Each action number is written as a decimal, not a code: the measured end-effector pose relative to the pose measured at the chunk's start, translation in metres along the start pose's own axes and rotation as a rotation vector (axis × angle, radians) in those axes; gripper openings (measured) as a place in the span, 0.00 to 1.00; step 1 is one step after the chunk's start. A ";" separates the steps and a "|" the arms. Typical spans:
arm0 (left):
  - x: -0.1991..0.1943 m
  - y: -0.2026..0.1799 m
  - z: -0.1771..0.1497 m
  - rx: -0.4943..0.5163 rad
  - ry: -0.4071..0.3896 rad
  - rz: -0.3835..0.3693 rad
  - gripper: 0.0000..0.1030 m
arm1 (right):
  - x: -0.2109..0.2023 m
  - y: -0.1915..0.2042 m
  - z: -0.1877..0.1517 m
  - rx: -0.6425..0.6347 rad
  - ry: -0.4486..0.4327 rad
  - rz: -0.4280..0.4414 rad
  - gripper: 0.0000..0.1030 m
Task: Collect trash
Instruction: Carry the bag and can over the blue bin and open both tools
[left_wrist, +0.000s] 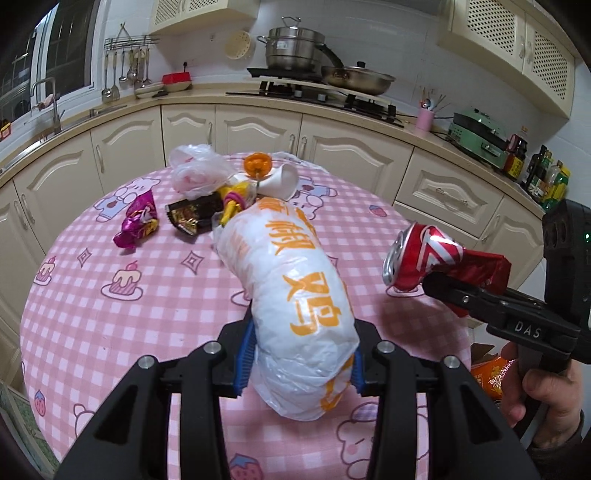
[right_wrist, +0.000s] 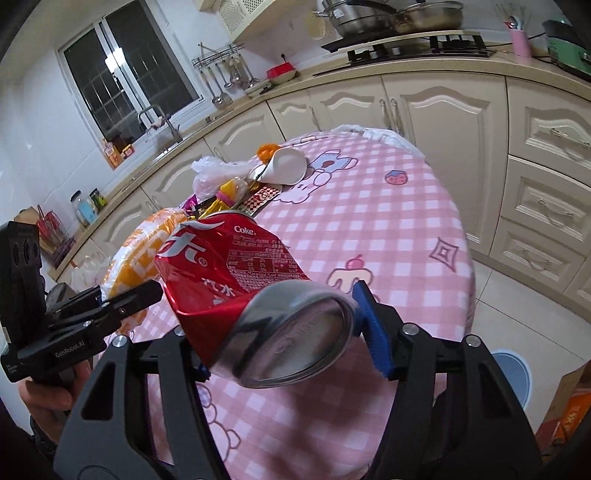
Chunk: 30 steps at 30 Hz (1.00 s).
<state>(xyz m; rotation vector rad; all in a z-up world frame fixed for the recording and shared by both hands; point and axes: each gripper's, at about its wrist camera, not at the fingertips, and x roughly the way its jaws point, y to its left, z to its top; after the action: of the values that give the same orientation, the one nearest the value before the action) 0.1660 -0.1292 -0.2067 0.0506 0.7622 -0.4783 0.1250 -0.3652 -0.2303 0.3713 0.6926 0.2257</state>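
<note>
A round table (left_wrist: 110, 321) draped in a pink checked cloth with cartoon prints fills most of both views; its near edge is cut off by the gripper bodies, and its far edge is seen against cream cabinets. A white plastic bag (left_wrist: 295, 295) printed with orange characters is held raised over the cloth, clamped between the blue pads of the left gripper (left_wrist: 299, 365); its lower end is tucked behind the jaws, and in the right wrist view only an orange-and-white sliver of it is seen behind the can. A crushed red Coke can (right_wrist: 258, 288) is pinched in the right gripper (right_wrist: 284, 332), base toward the camera; one blue pad is pressed on its rim, while the other pad is almost wholly hidden behind the crumpled metal. No earlier frame is given, so only the grip itself can be stated. Part of a hand (left_wrist: 535, 387) on the right gripper's handle is seen at the frame edge.

At the table's far side a heap of litter remains: a crumpled clear bag (left_wrist: 195, 173), a tipped white paper cup (left_wrist: 280, 181), a dark wrapper (left_wrist: 192, 216), a purple wrapper (left_wrist: 138, 221) and an orange object (left_wrist: 258, 164) that is hard to identify.
</note>
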 end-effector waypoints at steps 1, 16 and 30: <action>-0.001 -0.001 0.000 0.003 0.000 -0.002 0.39 | -0.002 -0.002 0.000 0.004 -0.010 0.006 0.59; -0.014 -0.071 0.019 0.108 -0.052 -0.125 0.39 | -0.087 -0.042 0.011 0.057 -0.228 -0.041 0.59; 0.073 -0.255 -0.015 0.276 0.114 -0.404 0.39 | -0.195 -0.191 -0.057 0.255 -0.263 -0.380 0.59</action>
<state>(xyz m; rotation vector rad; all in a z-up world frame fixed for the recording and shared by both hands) 0.0906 -0.3820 -0.2348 0.1842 0.8170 -0.9707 -0.0431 -0.5877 -0.2350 0.4937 0.5197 -0.2712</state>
